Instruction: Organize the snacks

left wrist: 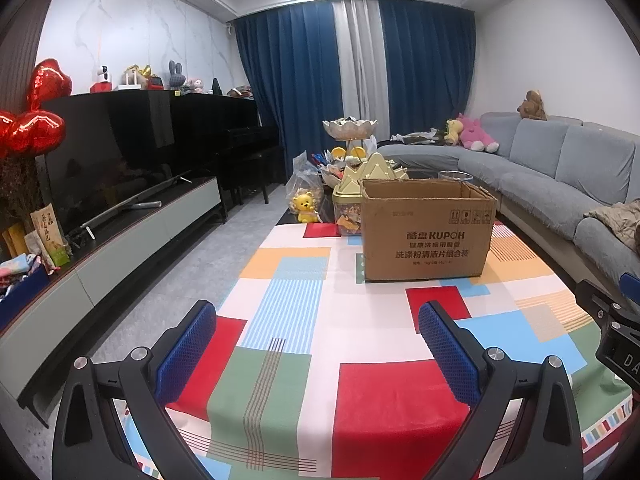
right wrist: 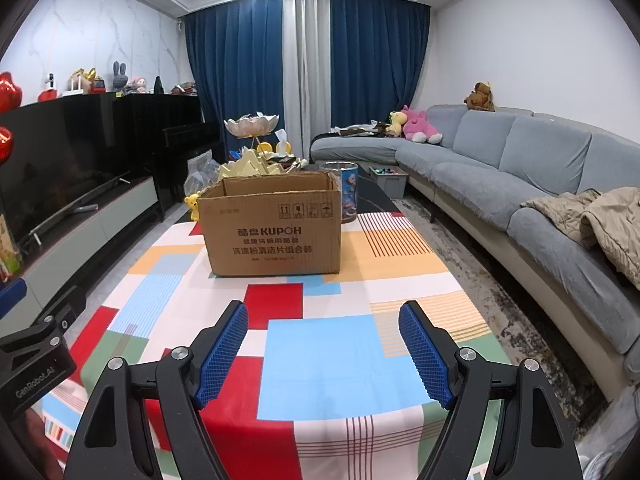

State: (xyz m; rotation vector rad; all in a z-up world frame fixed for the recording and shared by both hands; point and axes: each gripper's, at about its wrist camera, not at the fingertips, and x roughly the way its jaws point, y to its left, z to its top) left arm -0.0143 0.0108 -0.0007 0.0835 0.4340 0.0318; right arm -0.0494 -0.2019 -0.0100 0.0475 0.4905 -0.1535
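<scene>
An open brown cardboard box [left wrist: 427,232] marked KUPOH stands on the far half of the patchwork tablecloth [left wrist: 288,320]; it also shows in the right wrist view [right wrist: 272,228]. Its inside is hidden. Behind it lie snacks: a gold-lidded clear container [left wrist: 347,208], a plastic bag of snacks [left wrist: 305,178] and a tiered snack stand [left wrist: 350,128]. My left gripper [left wrist: 318,312] is open and empty, hovering above the near end of the table. My right gripper [right wrist: 324,312] is open and empty, beside it on the right.
A yellow bear toy [left wrist: 306,208] sits left of the box. A blue printed tin [right wrist: 347,192] stands behind the box's right side. A grey sofa [right wrist: 520,184] runs along the right, a TV cabinet [left wrist: 120,240] along the left.
</scene>
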